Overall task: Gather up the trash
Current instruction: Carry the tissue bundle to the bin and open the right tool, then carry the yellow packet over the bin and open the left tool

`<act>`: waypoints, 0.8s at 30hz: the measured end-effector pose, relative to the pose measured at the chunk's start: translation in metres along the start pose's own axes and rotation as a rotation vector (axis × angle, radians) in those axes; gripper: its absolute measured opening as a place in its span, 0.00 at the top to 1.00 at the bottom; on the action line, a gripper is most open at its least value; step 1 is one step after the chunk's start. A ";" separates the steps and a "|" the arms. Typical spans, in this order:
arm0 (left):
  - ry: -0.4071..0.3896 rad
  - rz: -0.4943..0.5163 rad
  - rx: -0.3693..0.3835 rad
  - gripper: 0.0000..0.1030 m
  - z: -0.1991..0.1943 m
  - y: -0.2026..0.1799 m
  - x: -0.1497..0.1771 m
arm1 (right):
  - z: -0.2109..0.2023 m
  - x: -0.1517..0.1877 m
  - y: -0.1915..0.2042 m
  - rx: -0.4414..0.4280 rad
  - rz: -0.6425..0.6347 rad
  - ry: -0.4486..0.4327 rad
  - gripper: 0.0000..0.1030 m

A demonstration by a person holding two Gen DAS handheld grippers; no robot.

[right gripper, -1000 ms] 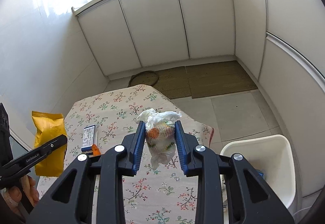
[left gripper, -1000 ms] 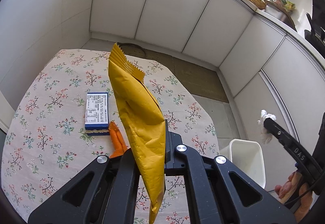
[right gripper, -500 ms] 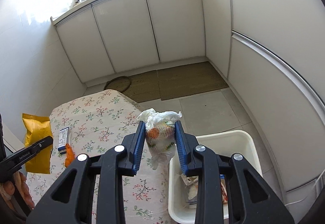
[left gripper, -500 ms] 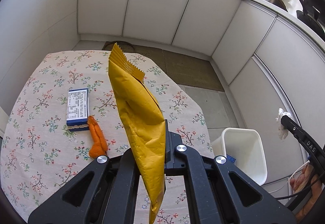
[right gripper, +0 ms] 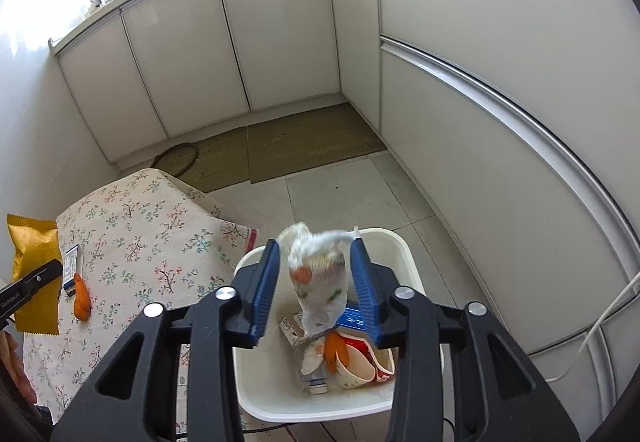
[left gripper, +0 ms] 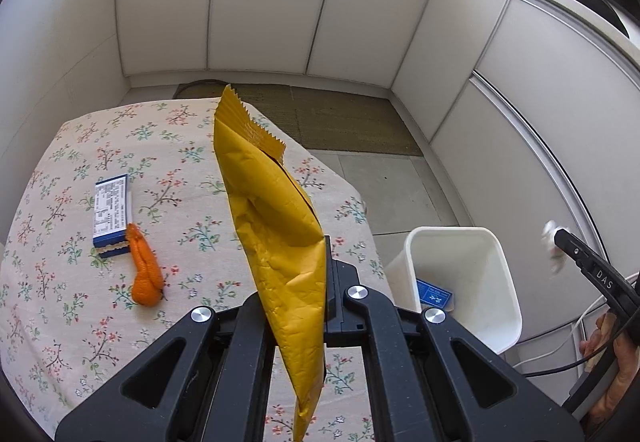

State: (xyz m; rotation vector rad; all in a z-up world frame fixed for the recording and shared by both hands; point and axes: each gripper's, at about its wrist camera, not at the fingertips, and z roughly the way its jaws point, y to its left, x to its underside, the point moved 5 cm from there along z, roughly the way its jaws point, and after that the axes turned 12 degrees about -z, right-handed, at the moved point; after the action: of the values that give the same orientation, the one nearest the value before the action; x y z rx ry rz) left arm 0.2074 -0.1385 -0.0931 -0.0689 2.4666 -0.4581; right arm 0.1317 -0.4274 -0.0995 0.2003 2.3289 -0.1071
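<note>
Nearest the right wrist camera, the right gripper [right gripper: 316, 282] hangs over the white bin [right gripper: 404, 246] with its blue-padded fingers [right gripper: 264, 282] spread wide. The crumpled plastic bag [right gripper: 318, 274] sits in the gap between them, blurred and apparently touching neither pad, so it looks released and dropping toward the bin. Below it the bin already holds several discards: a red-and-white paper cup [right gripper: 360, 362], a blue packet [right gripper: 352, 320], a piece of orange peel [right gripper: 332, 348] and some torn wrappers.

In the left wrist view, the left gripper [left gripper: 294, 282] is pressed together on a yellow snack bag [left gripper: 272, 226], pinching it near its lower half so that the serrated top edge points up and away. It is held above the floral tablecloth [left gripper: 192, 145], well short of the bin, which stands on the floor just beside the table's right edge.

Farther out on the cloth, a second orange peel [left gripper: 146, 274] lies with one end touching a blue-and-white carton [left gripper: 112, 209], lying flat.

By my reckoning the task is well along but not finished: the bag's drop is in progress, the snack bag is lifted but not yet binned, and the peel and carton remain untouched on the table.
</note>
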 end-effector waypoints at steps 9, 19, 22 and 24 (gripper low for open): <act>-0.001 0.109 0.048 1.00 0.016 -0.061 0.022 | -0.015 0.019 -0.051 0.089 0.061 -0.019 0.38; -0.007 0.234 0.164 0.99 0.034 -0.133 0.049 | -0.014 0.042 -0.096 0.219 0.100 0.016 0.31; -0.002 0.271 0.199 0.99 0.038 -0.150 0.058 | -0.016 0.045 -0.102 0.237 0.114 0.018 0.31; 0.002 0.293 0.215 0.99 0.039 -0.160 0.063 | -0.017 0.047 -0.105 0.252 0.114 0.021 0.29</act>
State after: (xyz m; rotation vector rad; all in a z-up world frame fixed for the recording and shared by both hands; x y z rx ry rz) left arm 0.1705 -0.3102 -0.1041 0.3761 2.3617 -0.5880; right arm 0.0687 -0.5234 -0.1204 0.4602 2.3150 -0.3431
